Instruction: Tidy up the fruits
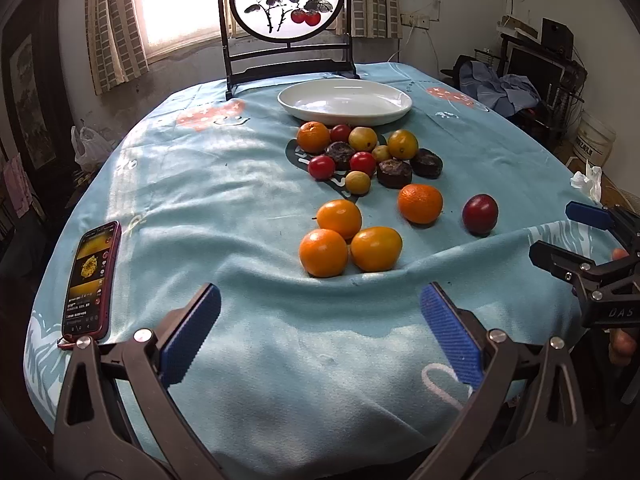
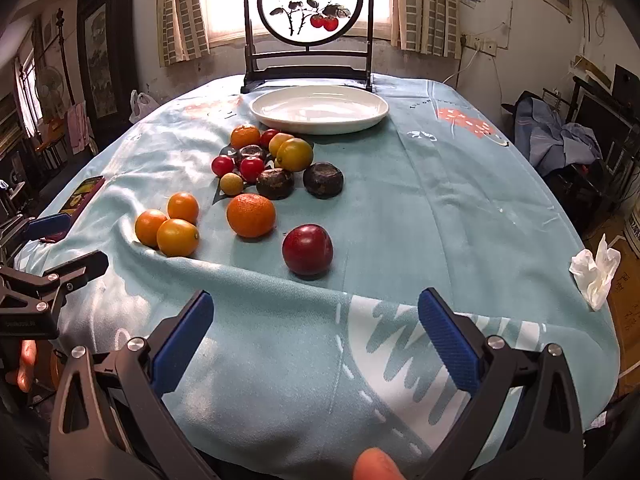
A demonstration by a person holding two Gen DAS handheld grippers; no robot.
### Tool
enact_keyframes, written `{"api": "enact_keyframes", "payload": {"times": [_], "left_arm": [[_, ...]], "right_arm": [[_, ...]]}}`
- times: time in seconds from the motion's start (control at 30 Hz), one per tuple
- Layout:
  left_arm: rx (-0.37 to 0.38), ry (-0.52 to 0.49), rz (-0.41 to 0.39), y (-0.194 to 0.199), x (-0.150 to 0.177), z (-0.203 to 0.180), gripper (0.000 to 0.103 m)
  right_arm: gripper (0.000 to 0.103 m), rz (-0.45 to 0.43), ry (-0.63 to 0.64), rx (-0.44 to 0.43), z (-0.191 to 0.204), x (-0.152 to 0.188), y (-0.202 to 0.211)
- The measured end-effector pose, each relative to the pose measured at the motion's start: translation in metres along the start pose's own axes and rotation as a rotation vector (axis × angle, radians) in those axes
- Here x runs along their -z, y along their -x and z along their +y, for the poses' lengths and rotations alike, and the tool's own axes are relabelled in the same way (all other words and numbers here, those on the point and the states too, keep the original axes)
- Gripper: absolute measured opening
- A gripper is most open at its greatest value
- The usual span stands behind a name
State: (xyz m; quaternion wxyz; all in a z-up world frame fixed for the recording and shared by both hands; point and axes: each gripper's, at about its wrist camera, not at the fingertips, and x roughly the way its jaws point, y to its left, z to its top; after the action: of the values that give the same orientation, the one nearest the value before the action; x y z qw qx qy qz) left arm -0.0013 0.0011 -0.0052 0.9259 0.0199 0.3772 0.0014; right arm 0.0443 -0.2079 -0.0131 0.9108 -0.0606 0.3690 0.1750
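A phone [image 1: 91,280] lies near the left edge of the table, on the light blue cloth [image 1: 224,184], with a wide bare stretch of cloth between it and the fruit. The left gripper [image 1: 320,332] hangs over the near edge, its blue pads spread wide with nothing between them; a rumpled fold of cloth runs just ahead of it.

Past that fold sit three orange fruits [image 1: 348,240] touching each other, then a single orange [image 1: 420,203] a little apart, and a dark red plum [image 1: 480,214] alone to its right. Behind them a tight cluster [image 1: 364,152] of small red, yellow, orange and dark brown fruits lies just in front of the white plate [image 1: 344,102], which holds nothing. A framed round screen [image 1: 288,0] stands behind the plate at the far edge.

The right gripper [image 2: 316,336] is also spread wide and holds nothing, over the near edge with the plum [image 2: 307,249] straight ahead. Right of the plum the cloth is bare out to the table's right edge, where a crumpled white tissue [image 2: 596,272] lies.
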Motion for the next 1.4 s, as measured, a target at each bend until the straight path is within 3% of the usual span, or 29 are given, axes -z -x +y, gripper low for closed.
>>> {"api": "enact_keyframes", "payload": {"times": [0.47,0.7,0.8,0.97,1.23,1.3,1.4], "left_arm": [[-0.011,-0.003,0.004,-0.002,0.001,-0.001,0.101],[-0.002,-0.012,-0.003,-0.002,0.003,-0.002,0.101],[0.001,-0.005,0.009,-0.006,0.004,-0.002,0.101],[0.031,0.024,0.036,-0.014,0.005,0.002,0.101],[0.059,0.014,0.041,-0.021,0.004,0.004,0.101],[0.063,0.021,0.038,-0.023,0.003,0.007,0.101],[0.075,0.043,0.043,-0.028,0.0,0.016,0.101]], "right_arm": [[0.102,-0.005,-0.018,-0.003,0.001,0.003,0.0],[0.102,0.005,-0.032,-0.045,-0.001,0.006,-0.005],[0.102,-0.014,-0.019,-0.075,0.002,0.007,-0.004],[0.102,-0.038,0.023,-0.053,0.011,0.009,-0.004],[0.102,-0.025,-0.115,-0.172,-0.006,0.003,-0.012],[0.102,-0.049,-0.093,-0.146,-0.004,-0.001,-0.012],[0.093,-0.06,-0.009,-0.084,0.006,-0.006,-0.018]]}}
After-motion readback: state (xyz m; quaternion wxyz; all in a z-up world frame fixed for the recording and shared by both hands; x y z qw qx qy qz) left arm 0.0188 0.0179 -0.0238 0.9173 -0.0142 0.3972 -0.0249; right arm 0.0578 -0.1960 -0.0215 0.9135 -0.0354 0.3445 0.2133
